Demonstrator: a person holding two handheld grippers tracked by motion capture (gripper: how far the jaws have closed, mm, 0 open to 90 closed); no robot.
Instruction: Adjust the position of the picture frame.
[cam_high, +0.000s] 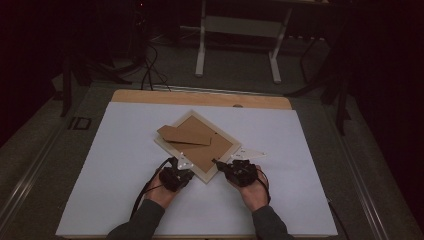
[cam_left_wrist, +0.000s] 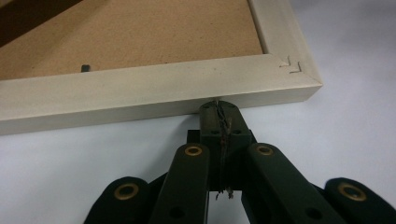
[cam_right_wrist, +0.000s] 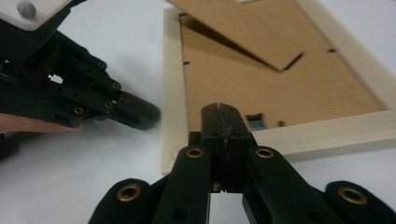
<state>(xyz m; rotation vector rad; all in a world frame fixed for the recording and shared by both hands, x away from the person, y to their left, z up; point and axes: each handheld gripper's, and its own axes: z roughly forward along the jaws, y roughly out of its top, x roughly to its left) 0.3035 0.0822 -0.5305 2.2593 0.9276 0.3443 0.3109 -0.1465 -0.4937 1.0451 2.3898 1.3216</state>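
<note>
I see a rectangular picture frame face down near the table centre: pale smooth wood border, rough brown fibreboard backing, folded easel stand on top. My left tool is clenched empty, tips against the frame's outer edge. My right tool is clenched empty, over the near corner.

Two forearms in dark sleeves come up from the bottom edge of the high view, slightly left and right of centre. Each hand grips a black two-jaw tool: the left gripper points up-right, the right gripper up-left, tips converging near frame centre. Both pairs of jaws are pressed fully together, nothing between them.
</note>
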